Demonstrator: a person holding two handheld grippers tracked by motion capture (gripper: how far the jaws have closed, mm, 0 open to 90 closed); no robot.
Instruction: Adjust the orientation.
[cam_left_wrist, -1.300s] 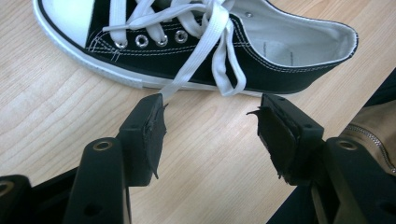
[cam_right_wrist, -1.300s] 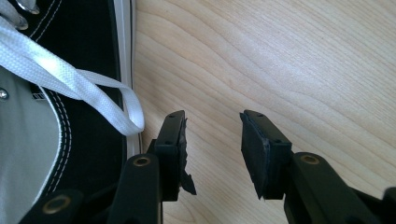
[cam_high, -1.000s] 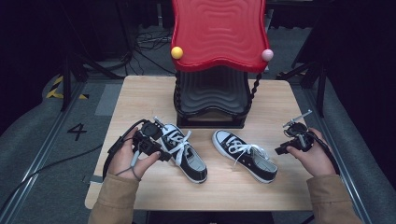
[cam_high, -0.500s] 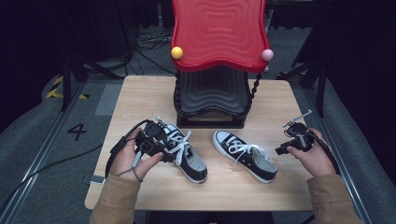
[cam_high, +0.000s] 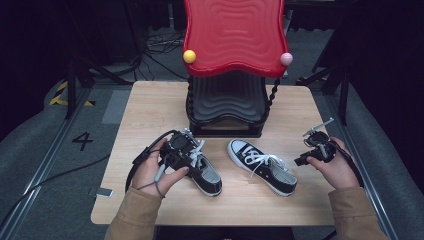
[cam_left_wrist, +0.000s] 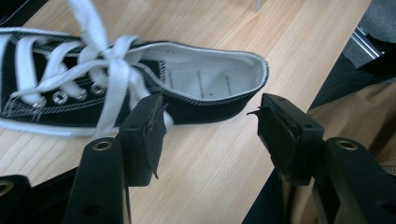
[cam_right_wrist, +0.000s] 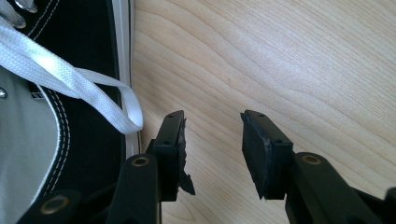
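Two black sneakers lie on the table (cam_high: 150, 115): left gripper (cam_left_wrist: 208, 126) wide open beside one sneaker (cam_left_wrist: 140, 84) (holding nothing), right gripper (cam_right_wrist: 212, 149) open too.

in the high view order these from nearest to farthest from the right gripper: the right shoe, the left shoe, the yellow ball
From the right gripper:
1. Right shoe, just beside it, toward the table's middle.
2. Left shoe, farther across, under the left gripper.
3. Yellow ball, on the red stand's far corner.

Bare wood lies open between the two sneakers (cam_high: 205, 172) (cam_high: 262, 167) — the red-topped rack (cam_high: 227, 100) blocks the far side
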